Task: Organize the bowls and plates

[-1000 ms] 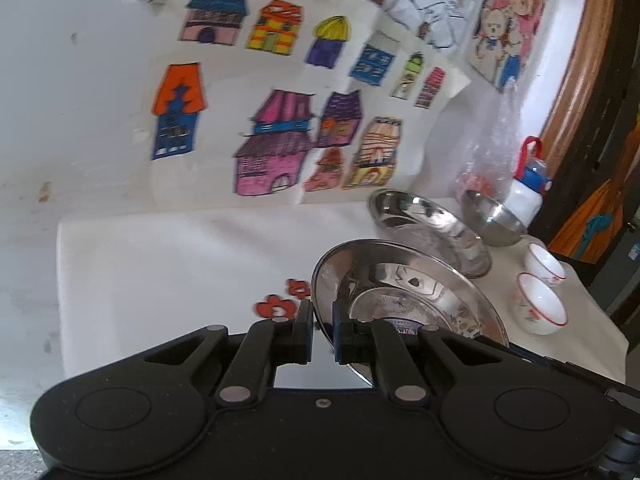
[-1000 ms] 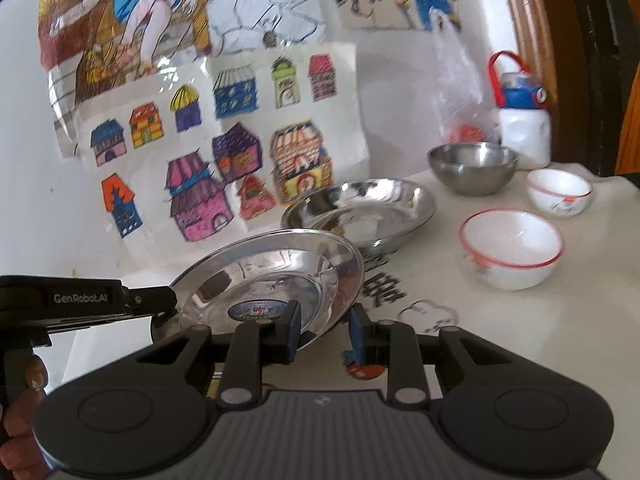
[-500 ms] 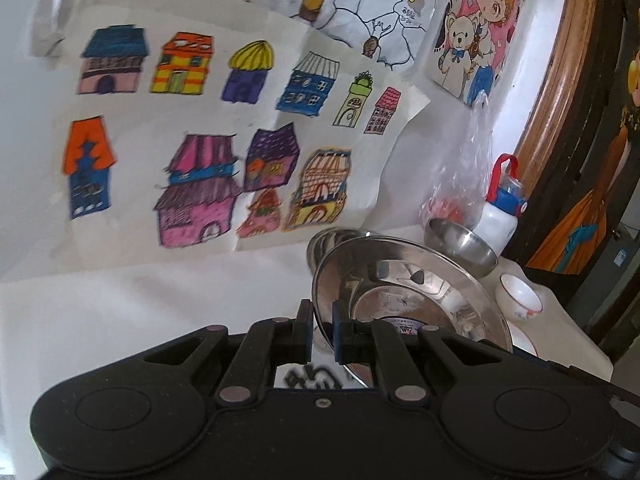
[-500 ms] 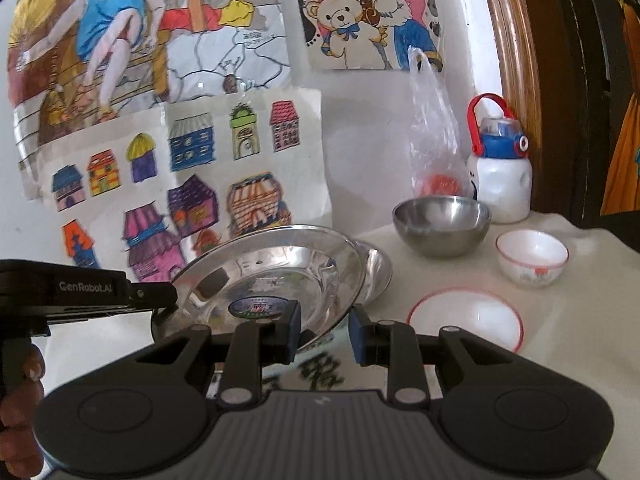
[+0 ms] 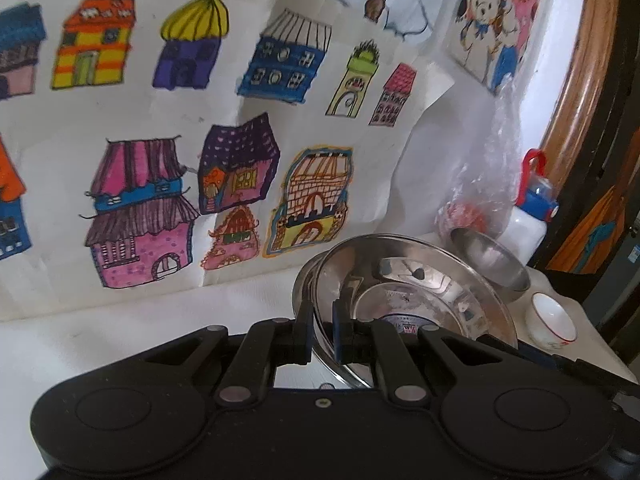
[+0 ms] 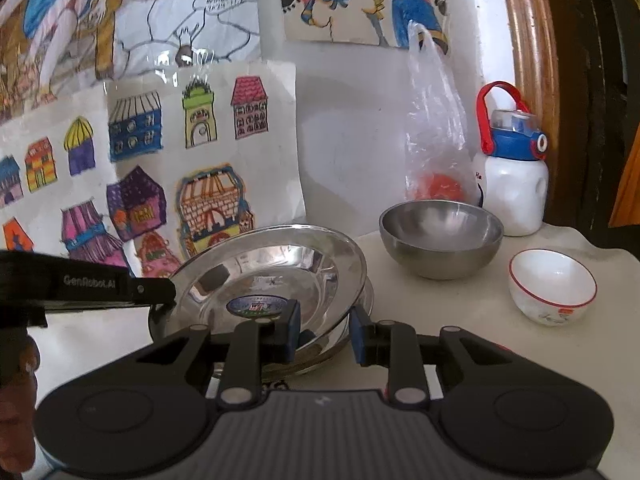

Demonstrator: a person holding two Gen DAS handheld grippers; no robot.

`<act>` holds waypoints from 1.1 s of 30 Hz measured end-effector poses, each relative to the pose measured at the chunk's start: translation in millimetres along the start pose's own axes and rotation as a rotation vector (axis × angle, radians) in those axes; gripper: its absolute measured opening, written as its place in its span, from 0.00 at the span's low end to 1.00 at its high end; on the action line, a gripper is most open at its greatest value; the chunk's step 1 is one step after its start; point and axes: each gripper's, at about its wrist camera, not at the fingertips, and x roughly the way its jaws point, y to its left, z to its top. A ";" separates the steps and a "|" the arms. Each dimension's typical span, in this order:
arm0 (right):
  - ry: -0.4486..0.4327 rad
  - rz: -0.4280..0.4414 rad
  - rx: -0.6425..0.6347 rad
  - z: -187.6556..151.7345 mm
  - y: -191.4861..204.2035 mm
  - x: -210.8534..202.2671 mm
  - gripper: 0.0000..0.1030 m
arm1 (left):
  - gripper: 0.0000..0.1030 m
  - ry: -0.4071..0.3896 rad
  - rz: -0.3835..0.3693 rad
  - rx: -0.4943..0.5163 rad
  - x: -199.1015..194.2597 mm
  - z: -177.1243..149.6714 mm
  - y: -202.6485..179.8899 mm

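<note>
- Drawings point(image 6: 208, 148) covered the wall behind a white table point(image 6: 460, 320);
- left gripper point(image 5: 322, 330) clamped the steel plate point(image 6: 272, 276), tilted over a second plate point(image 6: 352, 332); right gripper point(image 6: 324, 334) stood parted;
- stacking seemed nearly done; steel bowl point(image 6: 440, 240) and white bowl point(image 6: 552, 284) remained apart.

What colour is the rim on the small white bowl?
Red: a thin red line around the small white bowl, clearest in the right wrist view.

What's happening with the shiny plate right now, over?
Left gripper shut on the steel plate rim, plate tilted over the second steel plate. Right gripper open, at the near rim. Steel bowl and white bowl stand clear.
</note>
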 end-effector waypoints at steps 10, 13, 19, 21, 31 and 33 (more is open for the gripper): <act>0.017 -0.010 0.009 -4.7 -2.8 13.1 0.31 | 0.09 0.018 0.013 0.019 18.6 -0.6 -0.5; 0.018 -0.013 0.002 -4.1 -1.7 13.7 0.32 | 0.09 0.016 0.016 0.026 20.1 0.0 -1.3; 0.024 -0.016 -0.009 -3.5 -0.7 14.2 0.37 | 0.09 0.013 0.016 0.034 20.2 -0.2 -1.6; 0.030 -0.010 -0.003 -3.1 -1.4 15.0 0.38 | 0.08 0.018 -0.001 0.033 20.5 0.1 -1.1; 0.039 -0.015 -0.034 -4.1 4.0 16.5 0.46 | 0.08 0.023 -0.006 0.030 23.3 -0.5 -2.0; 0.041 -0.017 -0.045 -4.4 6.3 17.2 0.48 | 0.08 0.020 -0.008 0.026 22.2 -0.2 -1.4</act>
